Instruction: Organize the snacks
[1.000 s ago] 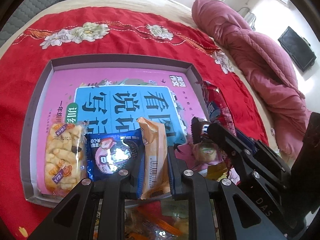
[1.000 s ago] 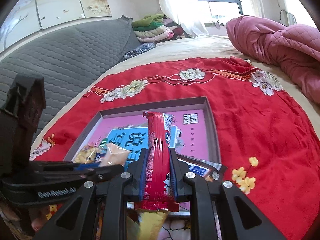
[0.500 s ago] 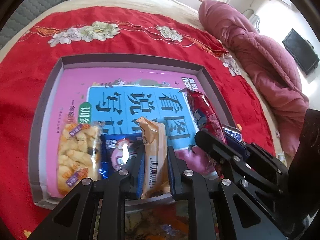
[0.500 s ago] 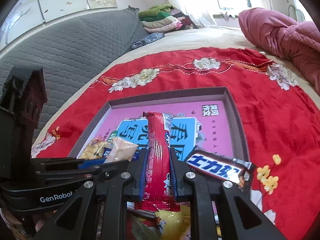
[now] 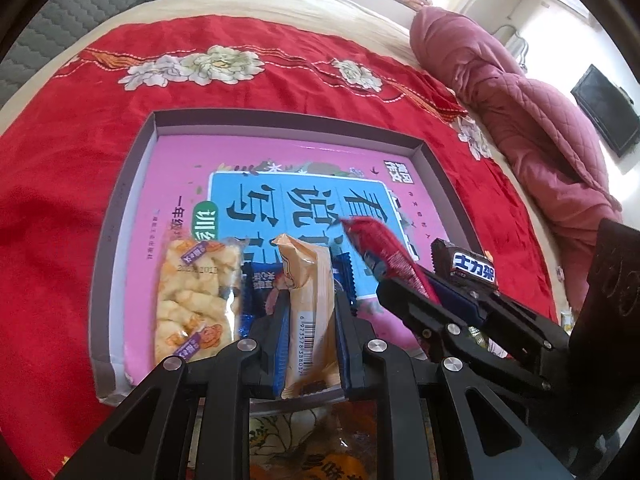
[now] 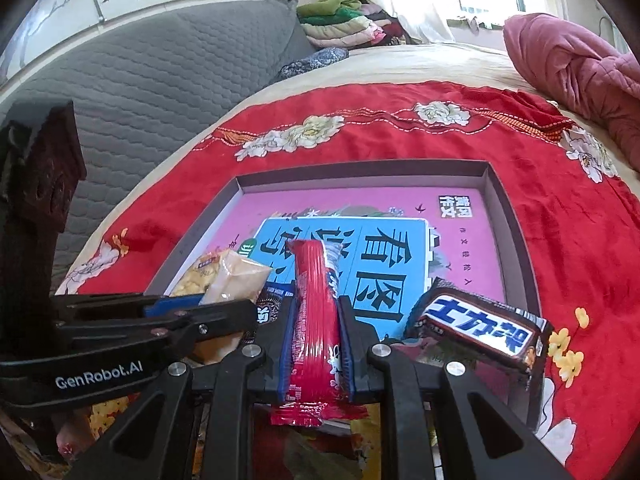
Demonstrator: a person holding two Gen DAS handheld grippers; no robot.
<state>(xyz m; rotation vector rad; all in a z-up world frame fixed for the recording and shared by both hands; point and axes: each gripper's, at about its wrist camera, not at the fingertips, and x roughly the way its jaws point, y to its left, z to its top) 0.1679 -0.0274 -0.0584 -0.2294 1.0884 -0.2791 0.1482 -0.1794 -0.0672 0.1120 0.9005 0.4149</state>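
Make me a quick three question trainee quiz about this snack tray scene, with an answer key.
1. True or false: the left gripper is shut on the tan snack pack.
2. Which snack does the right gripper hold? A: red snack stick, B: Snickers bar, C: clear bag of puffed crackers.
3. Fill in: the crackers lie in the grey tray's near-____ corner in the left wrist view.

Key: 1 true; 2 A; 3 left.

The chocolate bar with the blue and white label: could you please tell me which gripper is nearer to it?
Right. The right gripper, shut on a red packet, sits just left of the chocolate bar. The left gripper, holding a beige packet, is farther left, beyond the right one.
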